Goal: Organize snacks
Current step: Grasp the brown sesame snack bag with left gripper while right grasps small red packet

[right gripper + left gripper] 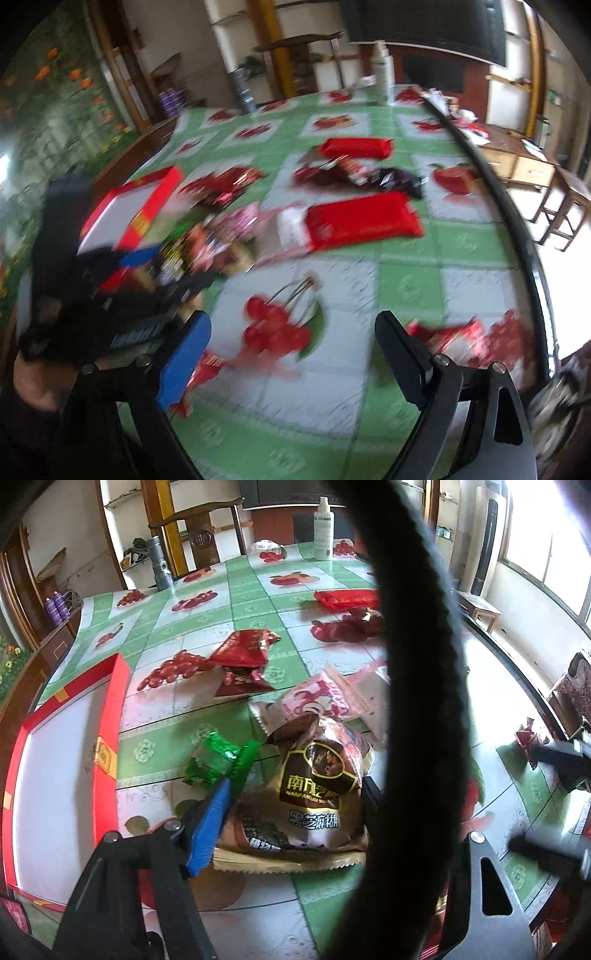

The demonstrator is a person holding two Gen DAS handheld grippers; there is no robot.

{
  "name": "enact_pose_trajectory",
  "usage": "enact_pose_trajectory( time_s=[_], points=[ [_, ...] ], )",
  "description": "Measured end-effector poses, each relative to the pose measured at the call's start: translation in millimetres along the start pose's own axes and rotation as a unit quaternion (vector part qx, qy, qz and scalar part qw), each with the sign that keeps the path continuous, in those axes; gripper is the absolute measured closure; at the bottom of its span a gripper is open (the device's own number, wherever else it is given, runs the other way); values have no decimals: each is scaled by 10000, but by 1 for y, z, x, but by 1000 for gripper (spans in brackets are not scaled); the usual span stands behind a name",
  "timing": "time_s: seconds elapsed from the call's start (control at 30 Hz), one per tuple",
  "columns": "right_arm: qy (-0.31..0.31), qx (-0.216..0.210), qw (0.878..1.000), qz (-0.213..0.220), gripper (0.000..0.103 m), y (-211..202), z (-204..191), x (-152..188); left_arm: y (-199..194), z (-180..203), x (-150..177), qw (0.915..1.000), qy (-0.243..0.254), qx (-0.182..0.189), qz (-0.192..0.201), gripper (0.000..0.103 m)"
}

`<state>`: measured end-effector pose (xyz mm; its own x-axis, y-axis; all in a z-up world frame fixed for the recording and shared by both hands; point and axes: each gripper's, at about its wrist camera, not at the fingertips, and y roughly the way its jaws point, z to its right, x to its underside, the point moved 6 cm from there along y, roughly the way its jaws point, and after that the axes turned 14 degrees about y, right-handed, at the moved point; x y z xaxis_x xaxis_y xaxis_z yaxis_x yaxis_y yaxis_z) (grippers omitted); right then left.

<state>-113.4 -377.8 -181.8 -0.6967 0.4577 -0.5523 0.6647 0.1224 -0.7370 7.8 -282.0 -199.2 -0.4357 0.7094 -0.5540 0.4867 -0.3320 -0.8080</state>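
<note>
Left claw (295,801) clamped on brown sesame snack bag (317,786), beside red box (107,738), right claw (291,354) spread wide, ungripping above bench (406,280)

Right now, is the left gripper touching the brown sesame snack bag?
Touching. In the left wrist view the left gripper has its jaws closed on the brown sesame snack bag, the blue finger pressed against the bag's side.

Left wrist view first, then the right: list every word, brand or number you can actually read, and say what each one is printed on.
"南方" heads the dark label of the brown snack bag; the rest of that line is unclear.
"黑芝麻糊" is below it on the same bag.
The small Latin line between them is too small to read.
Print on the pink packet, dark red packet, white bottle and red box is illegible.
Right wrist view: too blurred to read.
</note>
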Motion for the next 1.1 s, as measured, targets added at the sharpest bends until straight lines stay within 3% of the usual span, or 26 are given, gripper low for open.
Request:
enact_pose_trajectory(
  time_s=[0.3,0.33,0.6,0.7,0.93,1.1],
  points=[
    [-343,-145,9971,-666,41,33,-48,44,-8,-22,16,9999,-143,-18,8,38],
    [-360,-100,9969,-689,48,37,-51,45,-9,-24,18,9999,-169,0,13,38],
    [-327,-135,9974,-627,61,41,-54,42,-15,-35,26,9991,-385,133,67,40],
    [-268,-152,9975,-639,72,40,-51,40,-18,-37,27,9990,-412,148,81,45],
    [-215,-128,9983,-529,73,32,-47,37,-27,-39,29,9990,-434,41,140,45],
    [-180,-164,9989,-396,73,22,-46,31,-44,-43,26,9982,-459,-228,302,45]
  ],
)
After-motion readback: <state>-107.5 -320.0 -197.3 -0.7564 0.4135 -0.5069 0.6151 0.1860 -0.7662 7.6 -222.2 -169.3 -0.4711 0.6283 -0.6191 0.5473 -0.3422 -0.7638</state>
